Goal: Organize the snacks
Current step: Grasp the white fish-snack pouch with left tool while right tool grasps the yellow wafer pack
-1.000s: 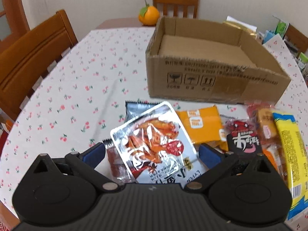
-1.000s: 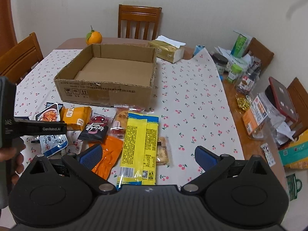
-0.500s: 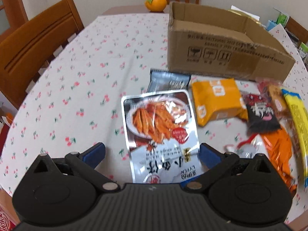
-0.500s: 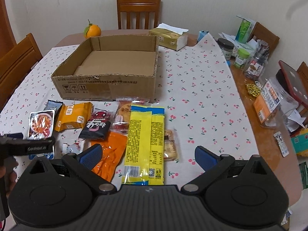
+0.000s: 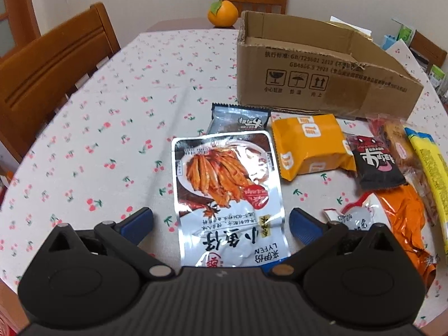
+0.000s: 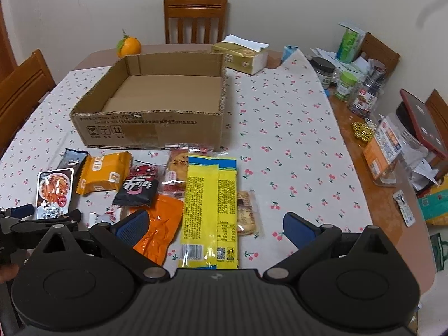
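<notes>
The left gripper (image 5: 221, 221) hung low over the near edge of the cherry-print tablecloth (image 5: 117, 117), its blue-padded fingers spread wide to either side of a flat silver foil pouch printed with a picture of orange-red strips (image 5: 226, 196). The pads stood clear of the pouch, gripping nothing. The pouch lay flat on the cloth at the left end of the snack row, just near of a small dark grey foil packet (image 5: 240, 119) and left of a puffy orange wrapped cake (image 5: 310, 145).

The pouch looked light, thin and limp, with a glossy skin likely to slip. A pinch on its near sealed edge seemed the safest hold; taken at the middle, it would probably buckle.

The right gripper (image 6: 215, 225) was likewise spread and empty, hovering over a long yellow plastic packet (image 6: 208, 210) and a crinkled orange foil bag (image 6: 159, 225).

The shallow open cardboard box (image 6: 145, 130) sat empty at the far side of the row, presumably where the snacks belonged.
</notes>
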`<state>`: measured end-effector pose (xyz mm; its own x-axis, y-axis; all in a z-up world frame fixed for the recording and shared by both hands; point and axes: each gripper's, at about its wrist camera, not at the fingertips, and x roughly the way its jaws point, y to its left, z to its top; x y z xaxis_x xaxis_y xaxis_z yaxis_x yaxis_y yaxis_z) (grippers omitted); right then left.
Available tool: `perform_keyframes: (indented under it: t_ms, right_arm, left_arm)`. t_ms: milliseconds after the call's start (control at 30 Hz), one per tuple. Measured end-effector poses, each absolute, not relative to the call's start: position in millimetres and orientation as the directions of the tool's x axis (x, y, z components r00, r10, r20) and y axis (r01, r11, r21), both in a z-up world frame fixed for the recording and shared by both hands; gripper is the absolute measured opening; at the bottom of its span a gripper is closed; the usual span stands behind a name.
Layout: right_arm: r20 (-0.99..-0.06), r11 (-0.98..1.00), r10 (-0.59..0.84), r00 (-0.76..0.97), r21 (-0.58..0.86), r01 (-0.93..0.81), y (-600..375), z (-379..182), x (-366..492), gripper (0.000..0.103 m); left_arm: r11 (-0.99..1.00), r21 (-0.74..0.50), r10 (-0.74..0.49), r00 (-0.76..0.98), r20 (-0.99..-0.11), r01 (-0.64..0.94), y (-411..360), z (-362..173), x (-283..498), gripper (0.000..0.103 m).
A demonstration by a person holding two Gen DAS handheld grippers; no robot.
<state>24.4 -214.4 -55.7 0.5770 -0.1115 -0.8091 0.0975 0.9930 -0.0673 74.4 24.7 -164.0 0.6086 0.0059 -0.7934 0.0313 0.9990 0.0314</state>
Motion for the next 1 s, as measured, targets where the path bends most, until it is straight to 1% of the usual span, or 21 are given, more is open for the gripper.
perform_keyframes:
  t_ms: [67,167,267,467,567,600,633,700,767,867,900,967,1000]
  right_arm:
    - [-0.812,0.99,-0.131,0.568,-0.079,0.116,-213.9,-56.5,21.7,0.103]
    - [-0.814,0.987,-0.149,0.561,-0.09,0.132,-214.2,-58.4,18.1,0.103]
    - [-0.823,0.99,-0.126,0.554,-0.072,0.118,-216.6,-63.2,19.9,0.103]
    - [-0.833,0.999,-0.044,0.552,-0.033,0.03,-220.9,-80.4,38.3,0.103]
    - [-0.832,1.0,-0.011,0.555,-0.02,-0.009,-222.8,-89.3,48.3,0.103]
    - [-0.831,1.0,-0.01,0.556,-0.022,-0.014,-223.3,-93.0,51.6,0.103]
    - [-0.834,1.0,-0.005,0.551,-0.019,-0.019,-223.9,-97.5,55.5,0.102]
    - [-0.84,0.999,0.02,0.543,0.003,-0.033,-225.4,-107.2,62.1,0.099]
    - [-0.847,0.999,0.023,0.532,0.007,-0.033,-225.5,-116.5,68.5,0.096]
    - [-0.85,0.999,0.013,0.526,-0.008,-0.037,-223.1,-127.0,74.3,0.092]
    - [-0.85,0.999,0.003,0.527,-0.019,-0.035,-222.2,-129.4,75.7,0.089]
    - [-0.849,0.999,-0.009,0.528,-0.034,-0.037,-220.1,-133.6,77.5,0.089]
    - [-0.85,0.999,-0.021,0.526,-0.044,-0.031,-218.9,-135.4,78.3,0.087]
  left_arm:
    - [0.997,0.05,0.007,0.621,-0.784,0.053,21.2,-162.0,72.1,0.102]
    - [0.997,0.029,-0.023,0.625,-0.78,0.073,17.6,-159.5,70.2,0.102]
    - [0.998,0.022,-0.02,0.624,-0.781,0.06,15.3,-158.8,71.1,0.101]
    - [0.999,0.04,0.047,0.628,-0.777,-0.025,11.5,-160.1,74.4,0.099]
    - [0.997,0.065,0.076,0.644,-0.761,-0.04,8.8,-160.2,73.1,0.099]
    - [0.997,0.066,0.079,0.645,-0.76,-0.045,8.3,-160.7,73.2,0.098]
    - [0.997,0.058,0.075,0.644,-0.762,-0.047,8.4,-161.2,73.8,0.092]
    - [0.997,0.053,0.077,0.641,-0.763,-0.057,8.3,-162.1,74.0,0.086]
    - [0.996,0.069,0.092,0.647,-0.757,-0.061,7.1,-162.5,72.5,0.086]
    - [0.994,0.085,0.105,0.657,-0.746,-0.063,6.9,-161.7,69.8,0.081]
    - [0.994,0.085,0.107,0.658,-0.745,-0.066,7.2,-161.5,69.5,0.08]
    - [0.994,0.083,0.107,0.659,-0.744,-0.068,7.8,-161.3,69.3,0.078]
    - [0.994,0.084,0.108,0.66,-0.743,-0.068,7.7,-160.9,69.0,0.075]
